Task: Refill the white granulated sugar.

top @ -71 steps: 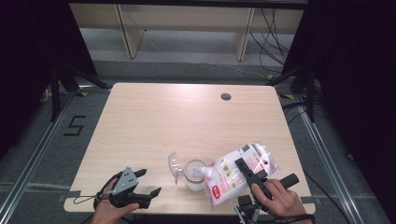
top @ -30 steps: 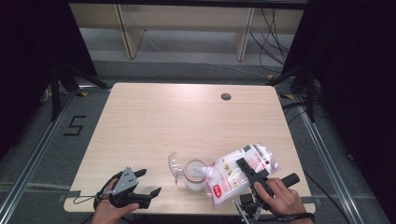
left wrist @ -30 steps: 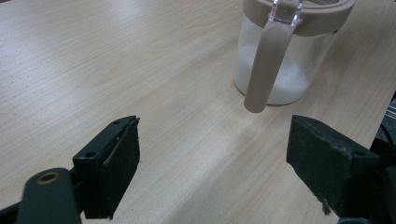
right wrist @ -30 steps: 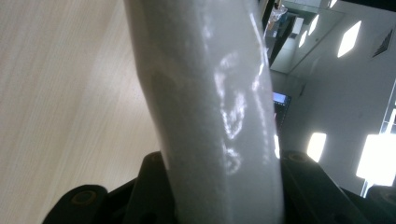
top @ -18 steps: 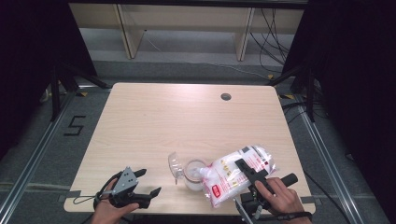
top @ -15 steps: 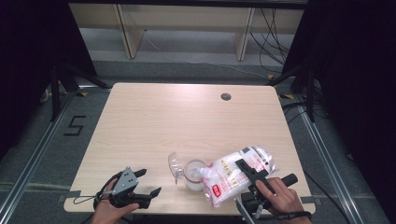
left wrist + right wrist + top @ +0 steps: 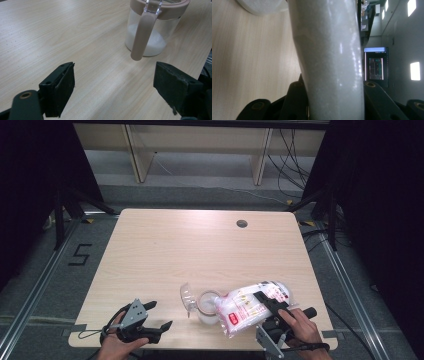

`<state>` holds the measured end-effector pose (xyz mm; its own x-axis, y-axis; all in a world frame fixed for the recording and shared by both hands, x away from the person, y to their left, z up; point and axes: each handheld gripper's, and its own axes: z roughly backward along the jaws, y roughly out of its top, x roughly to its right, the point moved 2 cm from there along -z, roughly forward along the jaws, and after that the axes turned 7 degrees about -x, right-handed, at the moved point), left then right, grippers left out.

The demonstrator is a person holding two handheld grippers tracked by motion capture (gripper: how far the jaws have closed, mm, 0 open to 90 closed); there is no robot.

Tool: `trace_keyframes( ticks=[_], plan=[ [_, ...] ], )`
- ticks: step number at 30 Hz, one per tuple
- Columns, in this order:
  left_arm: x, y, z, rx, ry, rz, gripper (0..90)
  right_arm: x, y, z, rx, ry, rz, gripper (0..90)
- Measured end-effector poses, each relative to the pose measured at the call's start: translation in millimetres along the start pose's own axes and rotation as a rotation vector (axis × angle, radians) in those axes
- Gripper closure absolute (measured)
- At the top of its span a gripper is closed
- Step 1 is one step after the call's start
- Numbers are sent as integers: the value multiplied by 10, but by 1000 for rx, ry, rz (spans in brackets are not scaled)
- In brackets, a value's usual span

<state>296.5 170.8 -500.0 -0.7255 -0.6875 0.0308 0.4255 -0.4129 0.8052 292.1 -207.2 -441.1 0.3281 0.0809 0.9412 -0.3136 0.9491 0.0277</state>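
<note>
A clear jar (image 7: 207, 307) with a pinkish rim stands near the table's front edge, its clear lid (image 7: 187, 296) flipped open to the left. White granules lie in its bottom (image 7: 150, 43), and a pinkish strap (image 7: 141, 37) hangs down its side. My right gripper (image 7: 267, 302) is shut on a plastic bag of white granules (image 7: 246, 309) with a red label, tilted with its lower end at the jar's rim. The bag (image 7: 329, 55) stands between both right jaws. My left gripper (image 7: 159, 315) rests open at the front left, pointing at the jar with nothing between its jaws (image 7: 113, 85).
The wooden table (image 7: 165, 250) has a round cable hole (image 7: 242, 223) at the back right. A pale shelf unit (image 7: 195, 145) stands beyond the far edge, with cables on the floor. Black curtains close both sides. Both hands sit at the near edge.
The right gripper and the bag have shifted slightly down and toward the jar. The left gripper has stayed in place.
</note>
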Motion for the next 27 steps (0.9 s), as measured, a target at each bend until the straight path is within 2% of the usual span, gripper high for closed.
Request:
trace_keyframes(
  ticks=[1,3,9,10,12,13,15,16,18,19,21,23,24,25,26,27],
  plan=[
    [-18,6,3,0,2,-29,171,-28,-11,4,-6,17,-47,707],
    [-20,6,2,0,2,-29,171,-12,-12,2,8,18,-40,707],
    [-22,6,7,0,0,-30,171,-28,-19,-6,28,38,-86,713],
    [-5,0,3,2,0,-1,171,-35,-18,-6,28,32,-92,714],
    [-10,1,5,-2,-1,-14,171,-46,-21,-11,30,38,-98,715],
    [-20,5,3,-1,2,-30,171,-39,-17,-18,34,44,-83,716],
    [-19,4,-1,1,-1,-27,171,-46,-17,-21,38,44,-92,717],
    [-3,-3,-10,3,-7,-1,171,-52,-10,-31,49,48,-106,718],
    [1,-2,-1,-2,-1,-2,171,-53,-10,-31,52,50,-111,718],
    [0,0,3,1,1,-2,171,-63,-9,-19,55,63,-150,719],
    [-12,3,3,0,-1,-15,171,-50,-21,-36,62,57,-139,719],
    [-19,4,3,-1,2,-29,171,-64,-44,-34,62,72,-200,720],
    [-19,4,3,-1,2,-29,171,-64,-44,-34,62,72,-200,720],
    [0,-2,0,-2,0,0,171,-74,-55,-34,69,74,-238,722],
    [0,-2,0,-2,0,0,171,-74,-55,-34,69,74,-238,722],
    [0,-1,0,-2,0,-3,171,-42,-67,-42,77,69,-207,723]
  ],
)
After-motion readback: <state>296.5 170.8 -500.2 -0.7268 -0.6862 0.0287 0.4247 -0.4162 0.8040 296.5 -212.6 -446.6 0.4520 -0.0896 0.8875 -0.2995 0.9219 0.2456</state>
